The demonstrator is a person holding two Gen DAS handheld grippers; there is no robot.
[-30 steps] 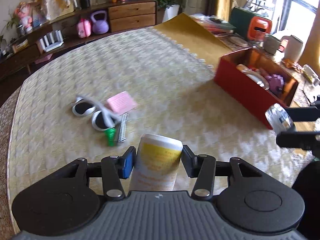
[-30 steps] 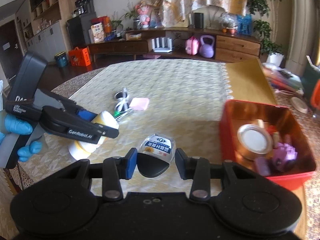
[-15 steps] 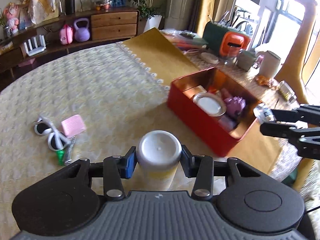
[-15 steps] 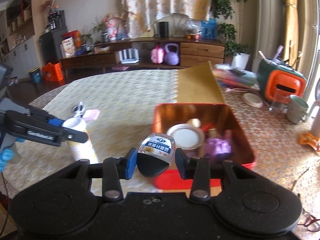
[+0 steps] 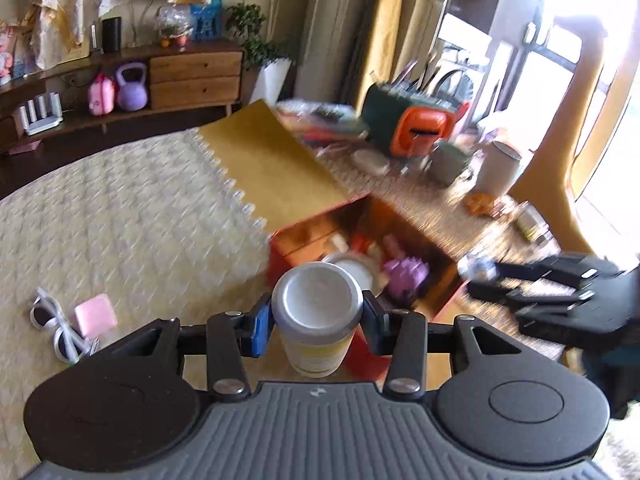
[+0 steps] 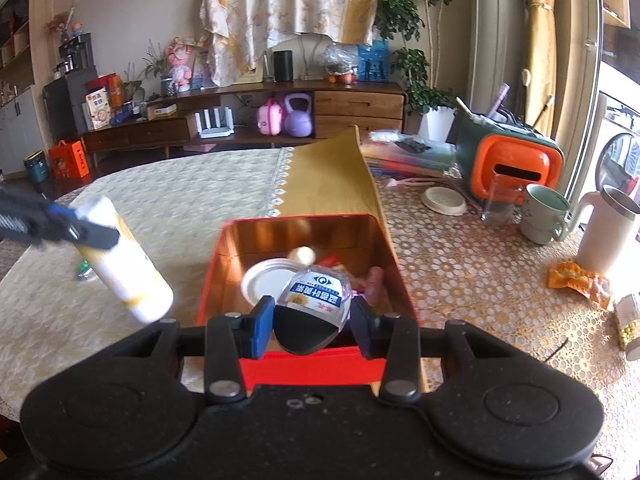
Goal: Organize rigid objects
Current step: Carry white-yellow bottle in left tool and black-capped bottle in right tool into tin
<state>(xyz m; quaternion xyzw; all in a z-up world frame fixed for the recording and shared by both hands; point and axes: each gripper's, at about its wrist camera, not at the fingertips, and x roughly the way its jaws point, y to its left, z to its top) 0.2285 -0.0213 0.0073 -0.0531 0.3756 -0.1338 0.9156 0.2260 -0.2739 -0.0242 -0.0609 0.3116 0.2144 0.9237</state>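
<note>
Both tongs have advanced, hovering tilted over the red box.

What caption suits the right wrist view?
Right gripper holding a small clear labelled bottle above the open red metal box.

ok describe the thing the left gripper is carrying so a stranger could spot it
Start at the red tin box on the table. Just left of it, tilted in the air, is a white-and-yellow cylindrical bottle clamped in the left gripper. No other item nearby is tall and tubular.
</note>
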